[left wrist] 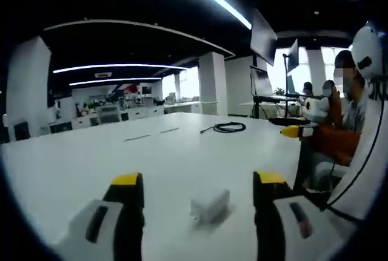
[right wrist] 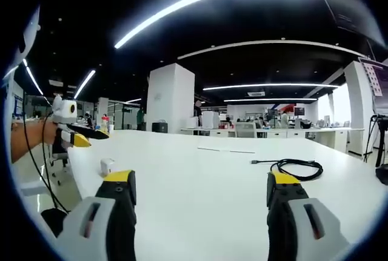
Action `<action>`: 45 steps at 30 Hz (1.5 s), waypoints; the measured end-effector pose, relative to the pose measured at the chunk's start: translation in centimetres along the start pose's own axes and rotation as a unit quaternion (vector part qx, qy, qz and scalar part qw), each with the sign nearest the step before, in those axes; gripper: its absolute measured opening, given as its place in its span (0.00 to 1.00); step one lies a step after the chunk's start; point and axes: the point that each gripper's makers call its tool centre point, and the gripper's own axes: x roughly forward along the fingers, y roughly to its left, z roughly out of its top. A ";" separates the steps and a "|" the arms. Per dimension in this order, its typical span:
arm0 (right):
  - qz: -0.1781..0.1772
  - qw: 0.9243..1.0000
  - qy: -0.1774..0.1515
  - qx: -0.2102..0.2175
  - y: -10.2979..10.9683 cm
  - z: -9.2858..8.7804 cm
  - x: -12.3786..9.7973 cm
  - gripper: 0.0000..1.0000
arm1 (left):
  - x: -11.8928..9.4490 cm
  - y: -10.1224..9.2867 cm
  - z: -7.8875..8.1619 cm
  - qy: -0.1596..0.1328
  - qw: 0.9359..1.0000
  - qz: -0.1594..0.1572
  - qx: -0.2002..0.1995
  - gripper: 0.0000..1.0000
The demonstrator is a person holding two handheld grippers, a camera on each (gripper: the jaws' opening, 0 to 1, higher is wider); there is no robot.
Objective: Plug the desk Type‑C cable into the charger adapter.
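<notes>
Left gripper: your left gripper (left wrist: 199, 179) has its black, yellow-tipped jaws spread wide apart, low over the table and holding nothing. In the right gripper view it (right wrist: 77, 135) shows at the table's left edge, held by a hand, its yellow tips pointing inward.
Right gripper: your right gripper (right wrist: 201, 179) is wide too, with nothing between its jaws. In the left gripper view it (left wrist: 297, 130) shows at the right edge of the table, held up by a person in an orange sleeve.
Charger adapter: the small white, box-shaped charger adapter (left wrist: 210, 204) lies on the table between your left jaws, touching neither. In the right gripper view it (right wrist: 107, 165) sits near the left table edge, just beyond the left jaw tip of your right gripper.
Cable: the thin black Type-C cable, loosely coiled (left wrist: 228, 127), lies flat well beyond the adapter, towards the far side. In the right gripper view the coil (right wrist: 297, 168) rests just past the right jaw tip, one loose end running out to the left.
Table: the broad white table (left wrist: 91, 164) carries both items, well apart from each other.
Surroundings: an open office with white pillars, ceiling light strips and desks behind.
</notes>
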 end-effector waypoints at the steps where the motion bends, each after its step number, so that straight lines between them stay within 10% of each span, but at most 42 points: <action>1: -0.001 1.000 0.000 0.000 0.0 0.0 0.0 0.90 | -0.1 0.0 0.2 -0.009 1.000 0.008 0.009 0.74; 24: -0.009 1.000 0.000 -0.004 -0.8 0.3 -0.5 0.90 | -2.3 1.7 -0.2 -0.076 0.986 0.146 -0.039 1.00; 45: -0.012 1.000 0.002 -0.007 -0.9 0.2 -0.5 0.90 | -2.5 2.0 -0.3 -0.074 0.984 0.158 -0.034 1.00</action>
